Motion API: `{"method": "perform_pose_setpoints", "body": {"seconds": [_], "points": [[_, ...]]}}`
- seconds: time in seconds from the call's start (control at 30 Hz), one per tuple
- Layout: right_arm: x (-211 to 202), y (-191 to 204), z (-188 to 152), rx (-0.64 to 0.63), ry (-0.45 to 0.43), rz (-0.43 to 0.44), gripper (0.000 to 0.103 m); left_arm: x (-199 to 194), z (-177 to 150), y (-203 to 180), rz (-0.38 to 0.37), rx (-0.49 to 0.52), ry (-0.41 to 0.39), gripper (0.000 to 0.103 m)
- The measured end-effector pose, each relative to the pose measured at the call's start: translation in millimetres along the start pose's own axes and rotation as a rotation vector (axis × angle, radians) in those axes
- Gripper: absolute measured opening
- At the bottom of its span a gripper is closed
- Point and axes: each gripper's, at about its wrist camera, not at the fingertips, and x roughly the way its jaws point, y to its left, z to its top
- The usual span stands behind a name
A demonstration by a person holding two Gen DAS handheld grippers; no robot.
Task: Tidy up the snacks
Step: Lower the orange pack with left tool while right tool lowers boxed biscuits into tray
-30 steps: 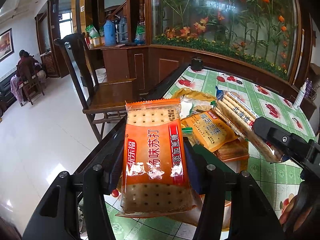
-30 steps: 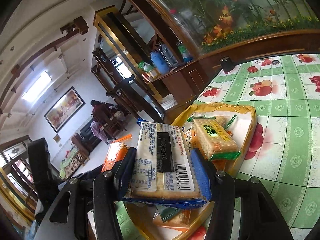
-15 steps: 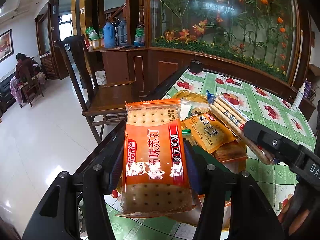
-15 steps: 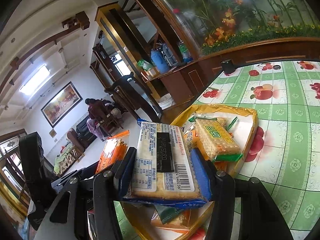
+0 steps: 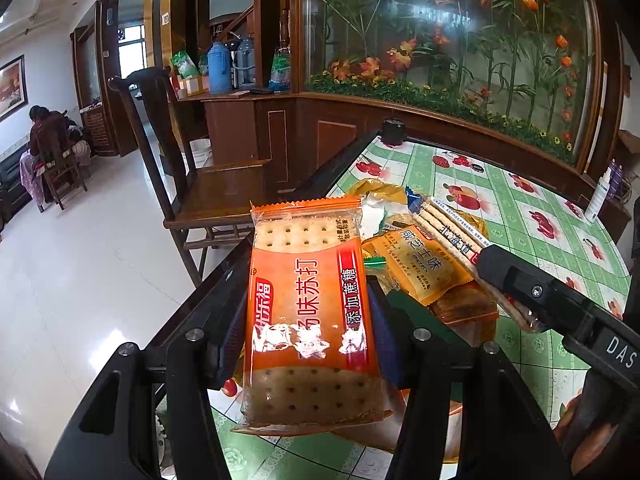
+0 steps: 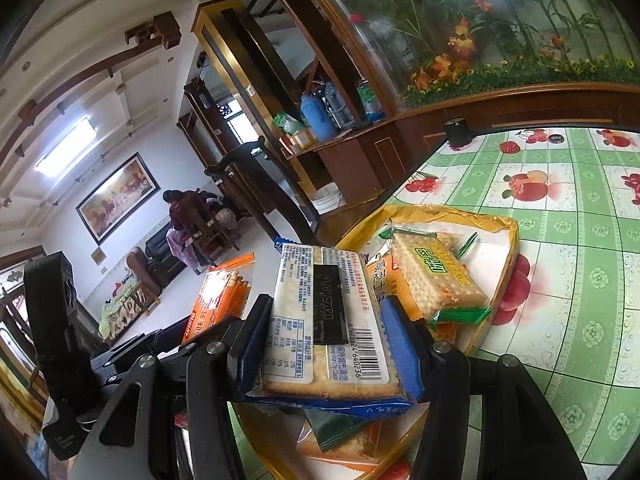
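Gripping an orange cracker pack (image 5: 310, 312), the left tongs (image 5: 308, 320) hold it raised; at three o'clock, right tongs (image 6: 328, 340) clamp a blue-edged pack (image 6: 328, 320), likely for sorting.

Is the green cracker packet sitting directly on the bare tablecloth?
No, the green cracker packet lies on top of other snacks inside the yellow bag, not on the tablecloth.

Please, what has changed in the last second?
The right gripper, holding the blue-edged cracker pack, drifted slightly leftward in the left wrist view. The left gripper stayed clamped on the orange soda cracker pack. The yellow bag of snacks stayed put.
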Motion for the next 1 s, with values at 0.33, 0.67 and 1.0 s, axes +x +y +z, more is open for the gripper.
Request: {"method": "perform_pose_setpoints", "body": {"seconds": [0.33, 0.67, 1.0], "points": [[3.2, 0.8, 0.1, -0.004, 0.004, -0.019, 0.057, 7.1, 0.7, -1.7, -0.010, 0.001, 0.020, 0.055], [7.9, -0.3, 3.0, -0.013, 0.005, -0.031, 0.057, 6.9, 0.6, -4.2, -0.025, 0.004, 0.025, 0.055], [7.8, 2.8, 6.3, -0.026, -0.005, -0.040, 0.057, 6.8, 2.1, -3.7, -0.035, -0.002, 0.023, 0.055]]}}
